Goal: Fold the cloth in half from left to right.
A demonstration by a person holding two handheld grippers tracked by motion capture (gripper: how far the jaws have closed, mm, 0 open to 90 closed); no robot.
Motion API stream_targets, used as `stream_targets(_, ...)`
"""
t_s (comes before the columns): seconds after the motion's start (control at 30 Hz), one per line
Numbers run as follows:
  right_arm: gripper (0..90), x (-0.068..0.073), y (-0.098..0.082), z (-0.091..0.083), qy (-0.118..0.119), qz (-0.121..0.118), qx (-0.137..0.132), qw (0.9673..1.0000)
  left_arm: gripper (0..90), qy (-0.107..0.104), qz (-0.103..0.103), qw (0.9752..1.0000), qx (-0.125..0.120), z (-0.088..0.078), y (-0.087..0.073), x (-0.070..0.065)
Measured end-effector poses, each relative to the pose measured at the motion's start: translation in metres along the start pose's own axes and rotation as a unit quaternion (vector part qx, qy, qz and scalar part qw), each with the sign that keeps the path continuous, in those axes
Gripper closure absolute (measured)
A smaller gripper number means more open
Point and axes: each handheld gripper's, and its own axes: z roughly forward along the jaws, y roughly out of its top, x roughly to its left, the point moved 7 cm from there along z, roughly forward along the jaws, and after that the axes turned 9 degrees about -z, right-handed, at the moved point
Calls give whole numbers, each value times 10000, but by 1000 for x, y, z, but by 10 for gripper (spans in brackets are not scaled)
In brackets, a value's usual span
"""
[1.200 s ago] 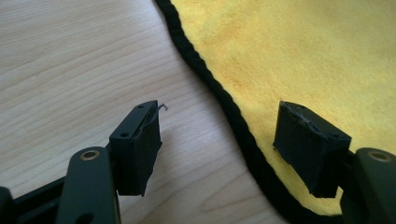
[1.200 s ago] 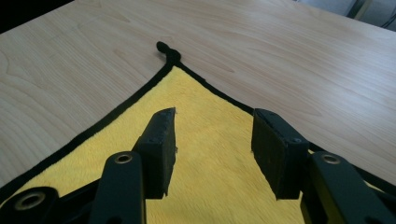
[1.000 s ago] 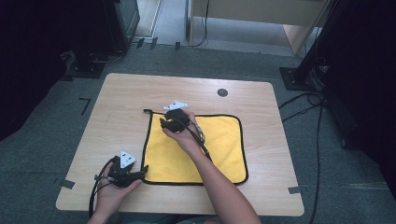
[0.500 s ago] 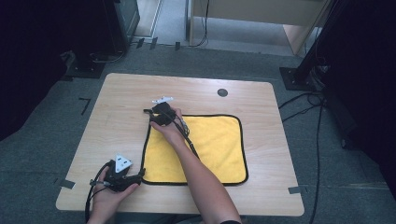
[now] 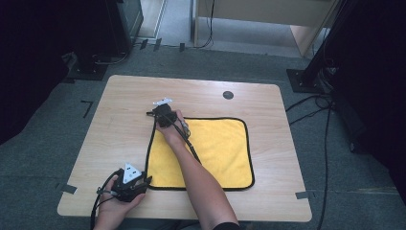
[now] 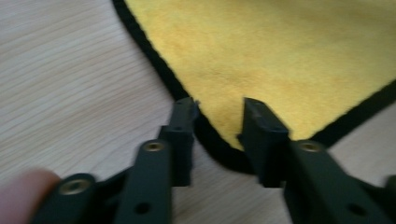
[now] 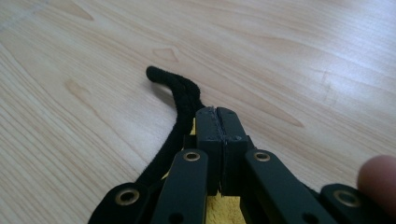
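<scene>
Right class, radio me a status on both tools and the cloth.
Right tool just closed, pinching the yellow cloth at its far left corner. Left tool closing, straddling the near left corner, gap still showing. Nothing in the way on the table.

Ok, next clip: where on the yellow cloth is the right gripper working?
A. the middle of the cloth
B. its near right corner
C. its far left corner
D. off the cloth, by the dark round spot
C: in the high view the right gripper sits at the far left corner of the yellow cloth, its jaws pressed together at the black edging.
</scene>
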Motion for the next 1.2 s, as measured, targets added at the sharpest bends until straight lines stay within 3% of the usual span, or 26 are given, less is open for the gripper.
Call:
stream_targets(0.1, 900, -1, 5, -7, 95, 78, -116, 9999, 857, -125, 32, 9999, -7, -1, 0, -2)
stream_targets(0.13, 900, -2, 7, -11, 119, 89, -172, 9997, 868, -125, 32, 9999, -7, -1, 0, -2)
stream_targets(0.27, 900, -7, 13, -24, 184, 130, -353, 9991, 879, -453, -80, 9984, -322, -13, 11, -8)
stream_targets(0.3, 900, -13, 17, -36, 245, 220, -496, 9982, 881, -534, -91, 9976, -427, -16, 15, -11)
stream_targets(0.37, 900, -17, 19, -42, 267, 229, -570, 9978, 882, -609, -24, 9962, -615, -21, 22, -20)
stream_targets(0.4, 900, -26, 21, -57, 281, 252, -697, 9969, 882, -720, 45, 9947, -732, -23, 30, -31)
stream_targets(0.47, 900, -37, 22, -72, 253, 200, -847, 9959, 882, -841, 167, 9933, -781, -21, 38, -44)
stream_targets(0.5, 900, -37, 22, -72, 253, 200, -847, 9959, 882, -841, 167, 9933, -781, -21, 38, -44)
stream_targets(0.53, 900, -50, 20, -87, 131, 134, -939, 9954, 882, -975, 346, 9917, -764, -17, 45, -60)
stream_targets(0.63, 900, -74, 7, -106, -39, 110, -1018, 9947, 881, -1168, 556, 9888, -746, -7, 56, -86)
stream_targets(0.83, 900, -134, -41, -127, -168, 757, -941, 9925, 881, -1631, 839, 9809, -642, 22, 77, -145)
stream_targets(0.87, 900, -134, -41, -127, -168, 757, -941, 9925, 881, -1631, 839, 9809, -642, 22, 77, -145)
stream_targets(0.9, 900, -152, -57, -133, -208, 946, -907, 9912, 881, -1756, 904, 9783, -624, 32, 83, -164)
stream_targets(0.97, 900, -169, -70, -139, -263, 1076, -871, 9900, 881, -1886, 913, 9759, -605, 42, 88, -181)
stream_targets(1.0, 900, -169, -70, -139, -263, 1076, -871, 9900, 882, -1886, 913, 9759, -605, 42, 88, -181)
stream_targets(1.03, 900, -185, -80, -146, -335, 1205, -878, 9883, 882, -1991, 894, 9740, -604, 50, 92, -194)
stream_targets(1.07, 900, -192, -84, -149, -372, 1244, -876, 9877, 881, -1991, 894, 9740, -604, 50, 92, -194)
stream_targets(1.1, 900, -198, -89, -152, -412, 1287, -851, 9872, 880, -2038, 890, 9735, -535, 60, 92, -203)
stream_targets(1.13, 900, -198, -89, -152, -412, 1287, -851, 9872, 868, -2038, 890, 9735, -535, 60, 92, -203)
stream_targets(1.17, 893, -209, -99, -153, -536, 1364, -706, 9867, 808, -2036, 862, 9741, -469, 65, 91, -204)
stream_targets(1.2, 872, -215, -106, -153, -611, 1420, -582, 9863, 718, -2144, 784, 9729, -377, 71, 88, -205)
